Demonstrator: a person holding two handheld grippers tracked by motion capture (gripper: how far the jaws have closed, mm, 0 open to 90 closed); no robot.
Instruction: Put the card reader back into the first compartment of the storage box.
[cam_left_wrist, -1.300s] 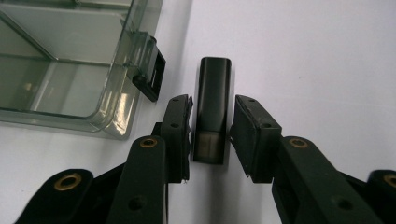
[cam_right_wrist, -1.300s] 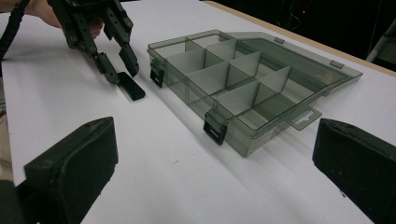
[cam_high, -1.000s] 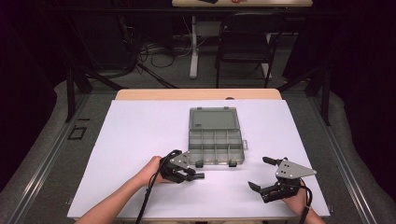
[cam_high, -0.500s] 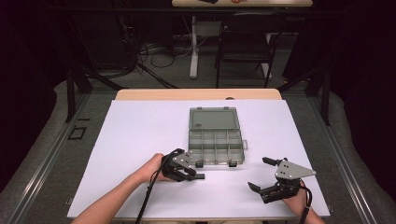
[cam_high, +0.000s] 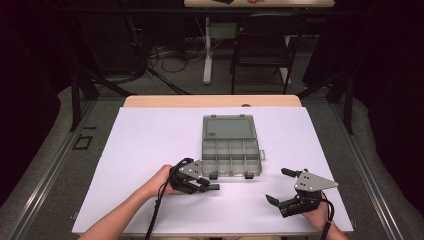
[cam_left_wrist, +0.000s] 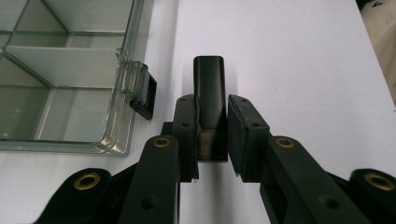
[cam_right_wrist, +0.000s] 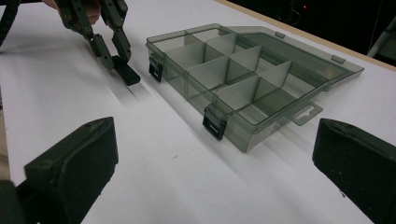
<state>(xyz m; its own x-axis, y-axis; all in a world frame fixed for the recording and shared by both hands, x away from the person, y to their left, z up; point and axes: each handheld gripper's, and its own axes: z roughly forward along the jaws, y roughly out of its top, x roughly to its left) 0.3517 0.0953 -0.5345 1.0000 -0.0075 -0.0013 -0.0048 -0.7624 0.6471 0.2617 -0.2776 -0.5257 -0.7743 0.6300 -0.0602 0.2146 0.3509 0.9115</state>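
Left gripper (cam_high: 207, 187), held low over the white table (cam_high: 150, 145), has its jaws closed on a small black block (cam_left_wrist: 209, 100); in the left gripper view both pads (cam_left_wrist: 243, 133) press the block's sides, and its far end juts out past the fingertips. Block and gripper sit just beside the front left corner of the open clear box (cam_high: 231, 157), near one of its black latches (cam_left_wrist: 145, 95) but apart from it. The box lies at the table's middle with its lid folded flat behind it and its divided compartments showing. Right gripper (cam_high: 276, 186) rests on the table well to the right of the box, its jaws spread wide with nothing between them; in its own view the two pads (cam_right_wrist: 77, 161) stand far apart, framing the box and the left gripper beyond.
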